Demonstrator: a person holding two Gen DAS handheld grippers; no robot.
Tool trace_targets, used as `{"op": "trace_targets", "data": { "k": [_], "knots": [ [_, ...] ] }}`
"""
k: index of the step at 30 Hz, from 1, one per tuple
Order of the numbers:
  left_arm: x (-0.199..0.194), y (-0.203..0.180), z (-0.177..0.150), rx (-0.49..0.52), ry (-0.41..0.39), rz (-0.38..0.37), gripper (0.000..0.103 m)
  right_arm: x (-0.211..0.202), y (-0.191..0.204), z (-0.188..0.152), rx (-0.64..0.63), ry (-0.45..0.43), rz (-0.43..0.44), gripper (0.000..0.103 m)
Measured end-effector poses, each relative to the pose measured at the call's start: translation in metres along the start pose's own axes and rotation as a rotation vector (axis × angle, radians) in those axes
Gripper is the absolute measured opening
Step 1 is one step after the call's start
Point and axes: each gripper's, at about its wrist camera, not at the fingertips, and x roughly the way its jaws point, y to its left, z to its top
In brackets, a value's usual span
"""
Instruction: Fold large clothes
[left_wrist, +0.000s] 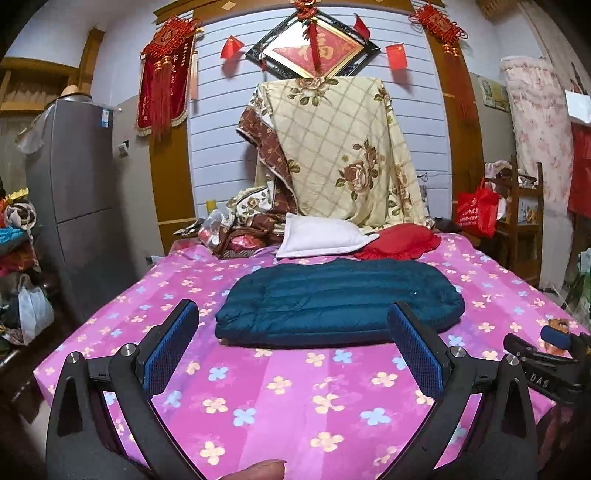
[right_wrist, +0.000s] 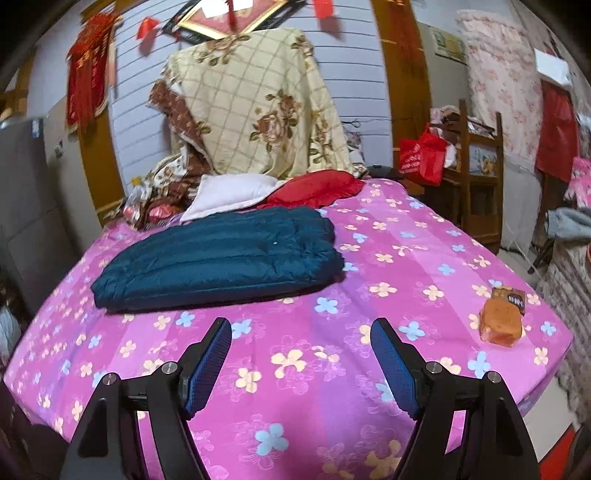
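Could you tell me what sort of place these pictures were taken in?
Most likely a bedroom in a lived-in home: a bed under a pink flowered sheet holds a folded teal jacket and a white pillow, with red festive hangings on the wall and a grey fridge beside it.

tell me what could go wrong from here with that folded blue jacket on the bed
The puffy teal jacket is folded but looks springy, so its layers may loosen if left alone. Both the left gripper and right gripper hang open short of it, so nothing holds it. The orange packet near the bed's right edge could get knocked off.
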Motion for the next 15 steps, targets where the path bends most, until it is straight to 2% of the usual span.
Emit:
{"op": "trace_targets", "data": {
  "k": [3,8,11,15],
  "knots": [
    [0.002,0.012,-0.001,-0.039,0.056,0.016,0.102,0.014,0.019,-0.006,-0.068,0.080,-0.036,0.078],
    [0.005,0.026,-0.010,-0.088,0.146,-0.008,0.102,0.019,0.034,-0.017,-0.068,0.130,0.008,0.078],
    [0.011,0.030,-0.018,-0.108,0.203,-0.023,0.102,0.015,0.042,-0.019,-0.099,0.116,0.005,0.078],
    [0.012,0.029,-0.021,-0.112,0.236,-0.041,0.102,0.008,0.049,-0.019,-0.132,0.091,-0.016,0.078]
  ]
}}
